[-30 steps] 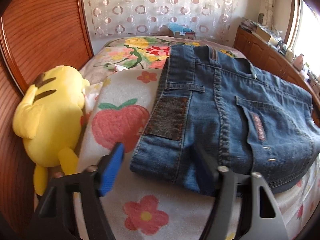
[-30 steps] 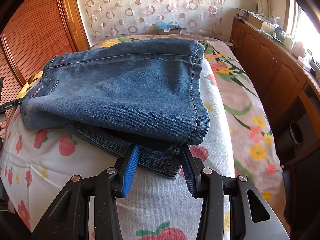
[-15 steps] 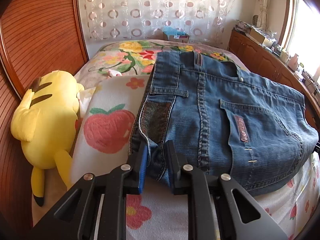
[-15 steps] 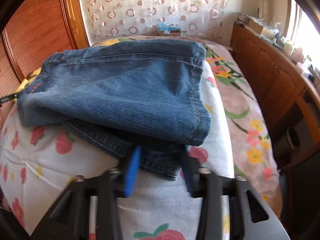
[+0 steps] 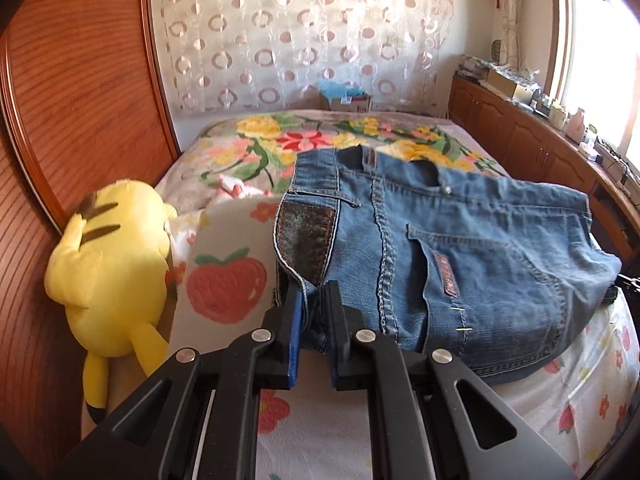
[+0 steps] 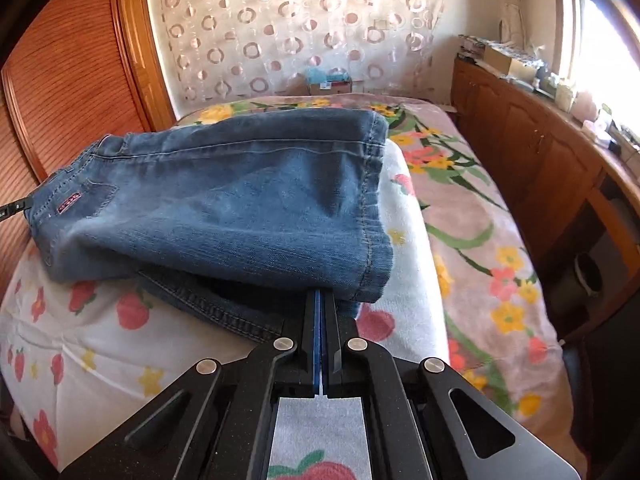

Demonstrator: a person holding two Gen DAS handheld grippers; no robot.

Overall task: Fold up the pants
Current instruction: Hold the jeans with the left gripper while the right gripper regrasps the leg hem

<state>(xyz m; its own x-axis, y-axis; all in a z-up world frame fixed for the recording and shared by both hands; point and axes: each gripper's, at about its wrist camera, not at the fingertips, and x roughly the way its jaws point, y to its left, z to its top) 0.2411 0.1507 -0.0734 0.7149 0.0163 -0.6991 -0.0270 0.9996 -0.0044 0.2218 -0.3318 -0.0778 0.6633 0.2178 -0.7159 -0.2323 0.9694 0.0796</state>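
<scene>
Blue denim pants (image 5: 448, 248) lie folded on the bed; the left wrist view shows the waistband end with a back pocket. My left gripper (image 5: 313, 292) is shut on the near waistband corner. In the right wrist view the pants (image 6: 240, 208) lie with the leg hems at the right. My right gripper (image 6: 320, 300) is shut on the lower layer's near edge, under the top fold; its tips are hidden by the denim.
A yellow plush toy (image 5: 116, 256) lies at the bed's left by the wooden headboard (image 5: 80, 100). A strawberry-print towel (image 6: 100, 344) covers the floral blanket (image 6: 480, 208). Wooden cabinets (image 6: 540, 152) line the right side.
Both grippers were open a second ago. The left one closed on the waistband corner first, then the right one closed on the lower layer. The pants' near edges are lifted slightly.
</scene>
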